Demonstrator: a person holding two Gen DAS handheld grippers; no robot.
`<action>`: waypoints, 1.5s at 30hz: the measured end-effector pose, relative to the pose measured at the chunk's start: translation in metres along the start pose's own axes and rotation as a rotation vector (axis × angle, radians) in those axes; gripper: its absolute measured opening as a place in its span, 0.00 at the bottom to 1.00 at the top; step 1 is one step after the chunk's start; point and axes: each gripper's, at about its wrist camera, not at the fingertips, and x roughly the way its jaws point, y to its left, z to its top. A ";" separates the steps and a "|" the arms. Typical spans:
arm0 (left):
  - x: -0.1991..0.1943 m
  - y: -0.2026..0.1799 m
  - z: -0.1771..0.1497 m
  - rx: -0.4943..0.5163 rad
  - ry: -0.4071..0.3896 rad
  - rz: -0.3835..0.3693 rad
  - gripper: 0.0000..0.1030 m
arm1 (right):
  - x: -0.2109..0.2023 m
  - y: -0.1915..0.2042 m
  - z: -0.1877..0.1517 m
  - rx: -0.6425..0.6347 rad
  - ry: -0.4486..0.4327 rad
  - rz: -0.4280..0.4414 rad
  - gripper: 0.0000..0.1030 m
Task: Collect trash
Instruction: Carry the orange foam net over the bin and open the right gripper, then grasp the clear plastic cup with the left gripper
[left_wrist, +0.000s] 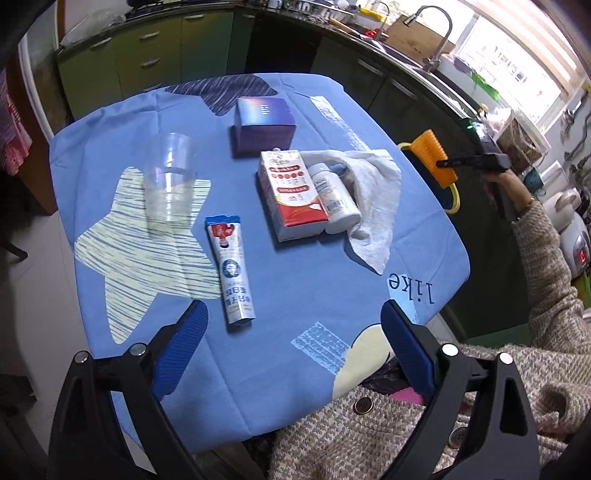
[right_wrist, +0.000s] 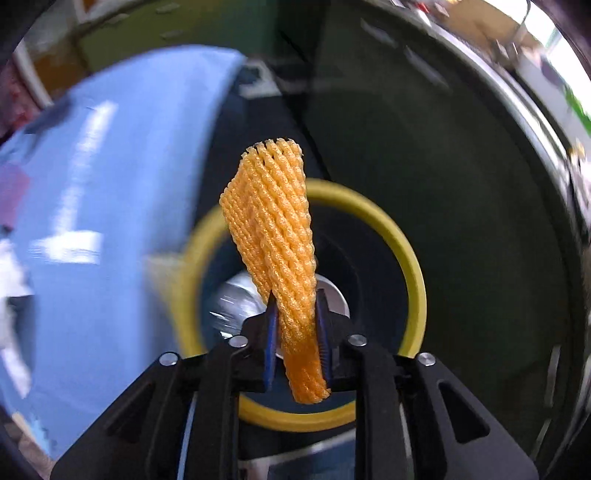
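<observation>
- The right gripper (right_wrist: 295, 328) is clamped on an orange foam net (right_wrist: 275, 236), held over a yellow-rimmed bin (right_wrist: 402, 236) just beside the table (left_wrist: 258, 332).
- Something silvery lies inside the bin; blur keeps me from naming it.
- The left gripper (left_wrist: 291, 332) hangs above the table's near edge, jaws spread wide and holding nothing.
- On the blue cloth lie a tube (left_wrist: 231, 269), a clear cup (left_wrist: 170, 177), a purple box (left_wrist: 264, 123), a red-and-white carton (left_wrist: 291, 192), a white bottle (left_wrist: 334, 199) touching it, and a white towel (left_wrist: 373, 199).
</observation>
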 end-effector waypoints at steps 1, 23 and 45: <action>0.000 -0.002 0.000 0.007 0.002 0.004 0.88 | 0.009 -0.005 -0.001 0.016 0.013 -0.007 0.21; 0.009 0.030 0.029 -0.019 0.018 0.186 0.90 | -0.059 0.008 -0.064 0.100 -0.226 0.214 0.65; 0.124 0.124 0.140 -0.194 0.218 0.294 0.91 | -0.061 0.053 -0.108 0.087 -0.257 0.459 0.67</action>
